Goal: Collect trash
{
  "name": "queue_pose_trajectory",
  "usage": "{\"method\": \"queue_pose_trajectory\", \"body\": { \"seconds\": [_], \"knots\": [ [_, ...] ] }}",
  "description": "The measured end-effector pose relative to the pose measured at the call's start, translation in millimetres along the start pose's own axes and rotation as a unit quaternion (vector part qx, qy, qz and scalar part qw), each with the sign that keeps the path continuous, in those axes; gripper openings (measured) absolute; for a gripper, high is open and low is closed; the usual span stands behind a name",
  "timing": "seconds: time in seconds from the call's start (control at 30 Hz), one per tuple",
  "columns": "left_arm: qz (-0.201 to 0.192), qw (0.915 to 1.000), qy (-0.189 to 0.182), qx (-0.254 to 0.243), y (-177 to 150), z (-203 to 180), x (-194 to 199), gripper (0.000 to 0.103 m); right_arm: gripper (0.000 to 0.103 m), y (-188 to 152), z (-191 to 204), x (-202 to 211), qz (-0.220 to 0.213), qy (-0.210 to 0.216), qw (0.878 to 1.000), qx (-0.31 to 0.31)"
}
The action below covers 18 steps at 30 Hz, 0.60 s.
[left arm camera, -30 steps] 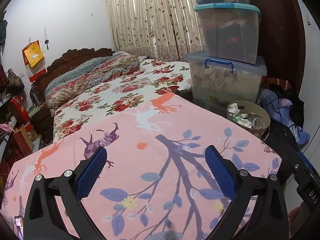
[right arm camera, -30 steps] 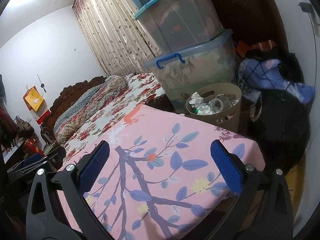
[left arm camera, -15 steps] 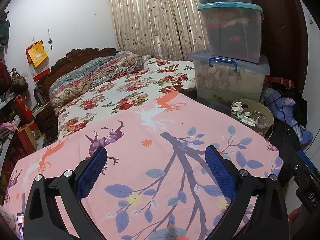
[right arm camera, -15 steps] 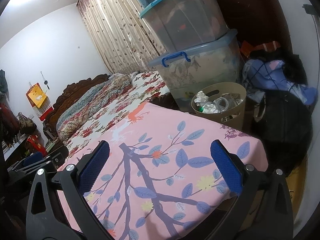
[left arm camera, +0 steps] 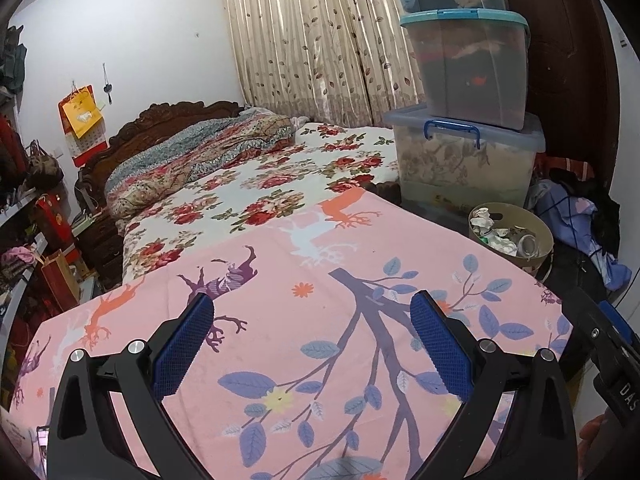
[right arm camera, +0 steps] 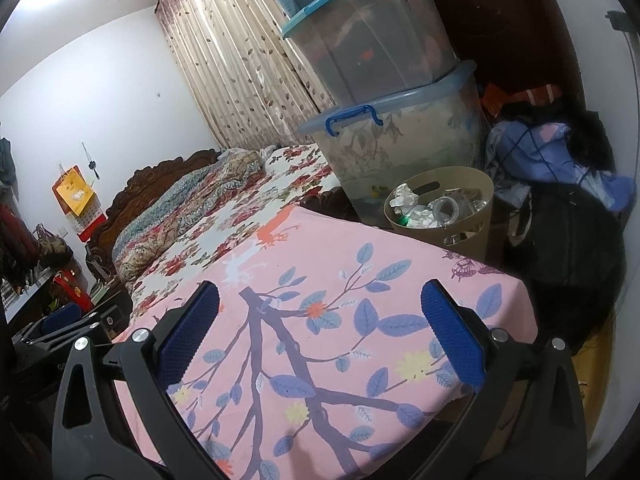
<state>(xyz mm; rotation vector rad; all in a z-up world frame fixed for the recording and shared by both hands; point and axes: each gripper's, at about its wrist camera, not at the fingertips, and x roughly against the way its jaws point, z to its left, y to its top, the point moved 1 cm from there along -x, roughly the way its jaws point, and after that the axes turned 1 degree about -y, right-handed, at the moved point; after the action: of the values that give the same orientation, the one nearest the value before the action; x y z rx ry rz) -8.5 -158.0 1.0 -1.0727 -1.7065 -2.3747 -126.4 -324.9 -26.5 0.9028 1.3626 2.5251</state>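
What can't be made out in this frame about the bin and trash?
- Bin base: hidden behind the pink sheet in the left view, dim in the right.
- Bin contents: crumpled paper and a clear bottle show; anything deeper is covered.
- Floor trash: blocked by the bed.
- Both tongs, left and right, open, empty.

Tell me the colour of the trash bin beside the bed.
Beige or tan; the trash bin shows best in the right wrist view.
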Motion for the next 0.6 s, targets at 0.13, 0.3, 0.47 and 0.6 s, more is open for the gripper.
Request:
{"method": "queue_pose_trajectory", "body": {
  "seconds": [0.13, 0.3, 0.47, 0.6],
  "knots": [
    [0.001, 1.0000, -0.002, 0.001, -1.3, 0.4, 0.0, 0.095, 0.100, -0.7, -1.2, 0.8, -0.002, -0.001, 1.000, -0.003],
    [0.003, 1.0000, -0.006, -0.003, -2.5, -1.4, -0.6, 0.095, 0.100, -0.9, -2.1, 1.3, -0.002, 0.000, 1.000, -0.004],
    [0.007, 0.9999, -0.010, -0.002, -4.8, -2.2, -1.1, 0.095, 0.100, -1.3, -1.5, 2.2, -0.003, -0.001, 1.000, -0.004],
    [0.009, 0.9999, -0.009, -0.003, -6.5, -3.2, -1.0, 0.095, 0.100, -0.8, -2.6, 1.9, -0.004, 0.000, 1.000, -0.005]
  ]
}}
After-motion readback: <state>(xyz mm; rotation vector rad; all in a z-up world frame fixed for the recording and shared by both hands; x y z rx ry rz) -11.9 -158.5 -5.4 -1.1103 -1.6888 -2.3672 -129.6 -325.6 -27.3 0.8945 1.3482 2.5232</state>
